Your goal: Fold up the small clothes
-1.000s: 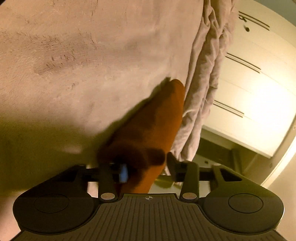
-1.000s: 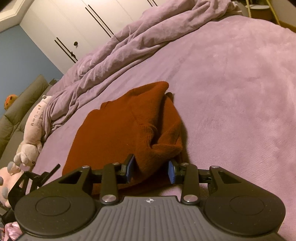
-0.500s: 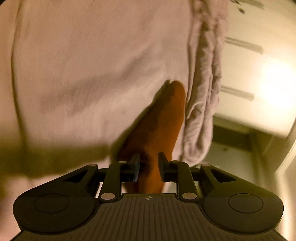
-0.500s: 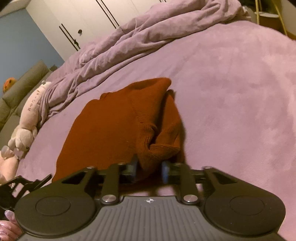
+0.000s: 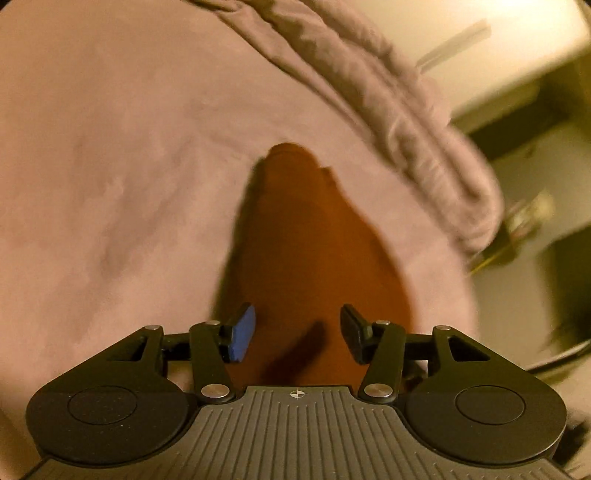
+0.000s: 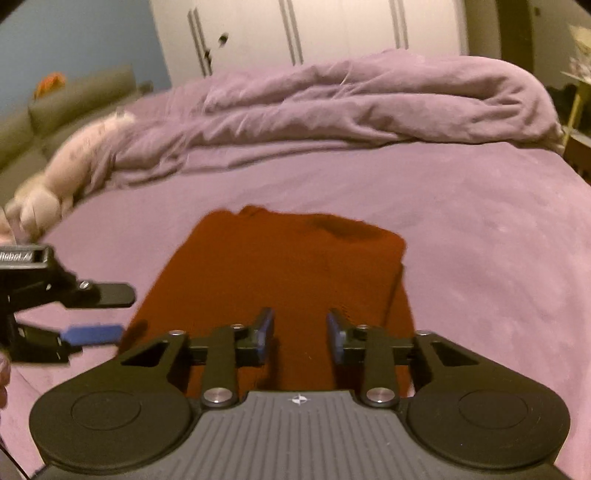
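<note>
A rust-brown knitted garment [image 6: 280, 273] lies flat and folded on the purple bedspread [image 6: 480, 236]. It also shows in the left wrist view [image 5: 306, 236] as a tapering brown shape. My right gripper [image 6: 300, 334] is open and empty just above the garment's near edge. My left gripper [image 5: 297, 332] is open and empty over the garment's near end. In the right wrist view the left gripper [image 6: 107, 314] hovers at the garment's left edge, jaws apart.
A bunched purple duvet [image 6: 351, 103] lies along the far side of the bed. A plush toy [image 6: 55, 177] lies at the left. White wardrobe doors [image 6: 295, 29] and a grey sofa [image 6: 74, 96] stand behind. The bed's edge and floor [image 5: 535, 258] show at right.
Both grippers were shut on the garment half a second ago and have opened and let go. The garment now lies flat, folded over. Both cameras have swung to face it.
</note>
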`<state>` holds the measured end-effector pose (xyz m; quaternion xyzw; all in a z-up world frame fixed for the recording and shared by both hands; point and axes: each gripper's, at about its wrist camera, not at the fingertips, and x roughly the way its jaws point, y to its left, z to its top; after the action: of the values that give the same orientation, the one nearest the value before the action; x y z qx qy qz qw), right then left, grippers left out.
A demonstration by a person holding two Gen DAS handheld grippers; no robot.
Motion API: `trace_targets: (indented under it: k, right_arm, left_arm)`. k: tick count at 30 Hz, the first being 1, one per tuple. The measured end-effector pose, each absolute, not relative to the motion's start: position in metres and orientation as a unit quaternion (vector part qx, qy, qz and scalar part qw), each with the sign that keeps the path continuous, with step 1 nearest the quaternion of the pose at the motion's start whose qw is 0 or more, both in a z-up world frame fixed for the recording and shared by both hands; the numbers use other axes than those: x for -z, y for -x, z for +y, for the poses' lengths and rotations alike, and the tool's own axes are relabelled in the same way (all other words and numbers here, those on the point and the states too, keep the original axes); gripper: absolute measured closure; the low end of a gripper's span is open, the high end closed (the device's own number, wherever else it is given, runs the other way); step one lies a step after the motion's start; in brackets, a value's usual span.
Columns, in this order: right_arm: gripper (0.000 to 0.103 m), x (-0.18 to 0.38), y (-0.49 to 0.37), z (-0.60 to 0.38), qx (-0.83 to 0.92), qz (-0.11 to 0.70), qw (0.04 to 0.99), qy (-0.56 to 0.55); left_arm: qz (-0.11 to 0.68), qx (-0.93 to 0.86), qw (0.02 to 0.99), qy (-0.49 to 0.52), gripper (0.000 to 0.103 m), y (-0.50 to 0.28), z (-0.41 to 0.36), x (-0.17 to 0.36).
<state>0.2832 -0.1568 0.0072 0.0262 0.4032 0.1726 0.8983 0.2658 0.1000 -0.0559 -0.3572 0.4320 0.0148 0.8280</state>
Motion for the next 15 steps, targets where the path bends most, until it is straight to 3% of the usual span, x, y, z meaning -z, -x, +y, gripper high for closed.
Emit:
trace_targets:
  k: [3,5,15]
  right_arm:
    - [0.081,0.012,-0.292,-0.144,-0.159,0.419,0.893,0.028]
    - [0.081,0.018,-0.292,-0.138,-0.154,0.416,0.895,0.055]
    - [0.08,0.004,-0.271,-0.155,-0.175,0.411,0.894,0.029]
  left_arm:
    - [0.467,-0.026,0.817,0.337,0.027,-0.274,0.095,0.076]
    - [0.467,-0.032,0.815,0.342,0.022,-0.273,0.096,0.086]
    - [0.45,-0.058,0.834,0.313,0.02,-0.255,0.103,0.06]
